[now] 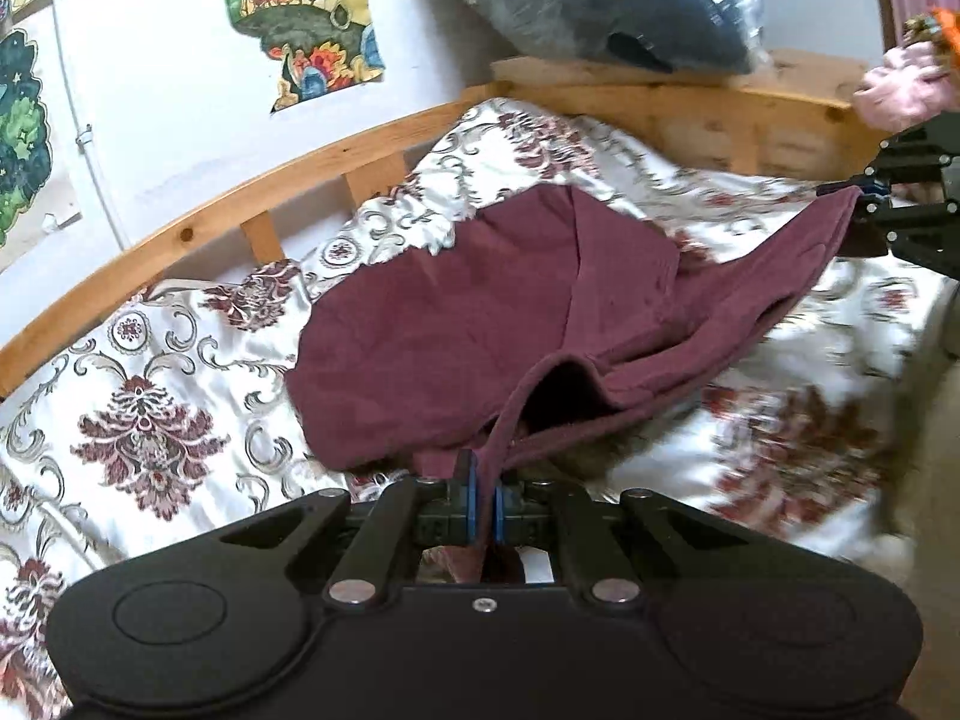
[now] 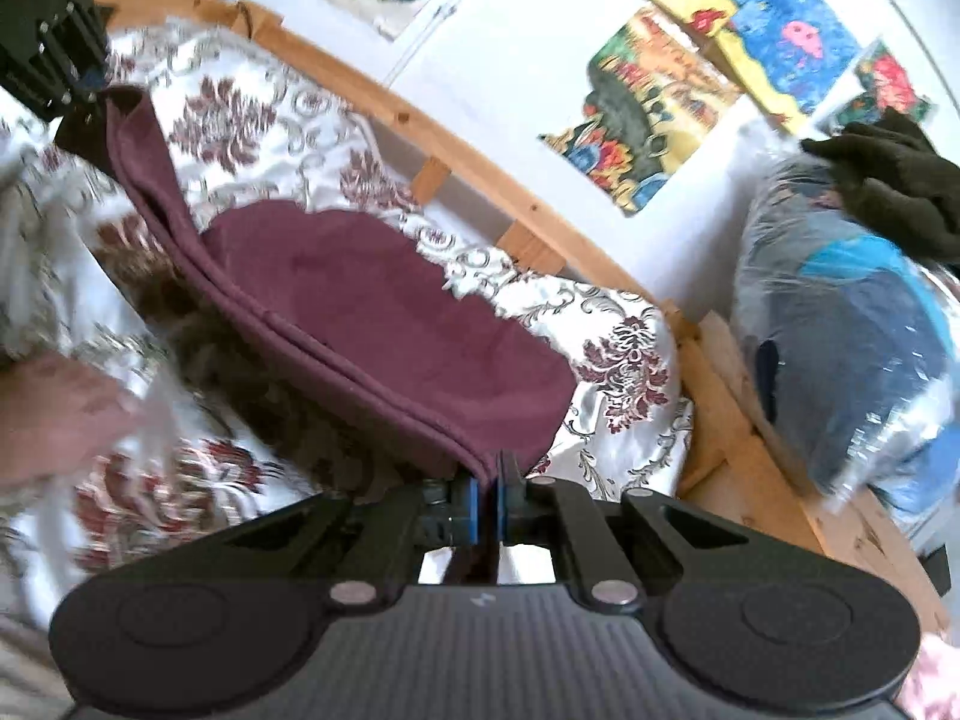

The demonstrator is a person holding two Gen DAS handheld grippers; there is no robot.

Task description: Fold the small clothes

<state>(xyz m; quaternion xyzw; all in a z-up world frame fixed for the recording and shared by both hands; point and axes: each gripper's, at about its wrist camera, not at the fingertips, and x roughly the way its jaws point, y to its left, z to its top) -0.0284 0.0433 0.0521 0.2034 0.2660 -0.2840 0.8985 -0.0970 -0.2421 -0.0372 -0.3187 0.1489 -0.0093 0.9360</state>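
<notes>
A small maroon garment [image 1: 456,324] hangs partly lifted over a white bedspread [image 1: 144,396] with dark red floral print. My left gripper [image 1: 485,504] is shut on one corner of its near edge. At the right edge of the left wrist view my right gripper [image 1: 864,195] pinches the opposite corner. In the right wrist view my right gripper [image 2: 498,501] is shut on the maroon garment [image 2: 384,312], whose hemmed edge stretches taut up to my left gripper [image 2: 90,102] at the top left. The far part of the cloth still rests on the bed.
A wooden bed rail [image 1: 252,210] curves along the far side under a white wall with colourful pictures [image 1: 300,18]. A plastic-wrapped blue bundle [image 1: 612,6] sits on the headboard [image 1: 720,114]. A hand in a pink sleeve [image 1: 900,84] shows at the right.
</notes>
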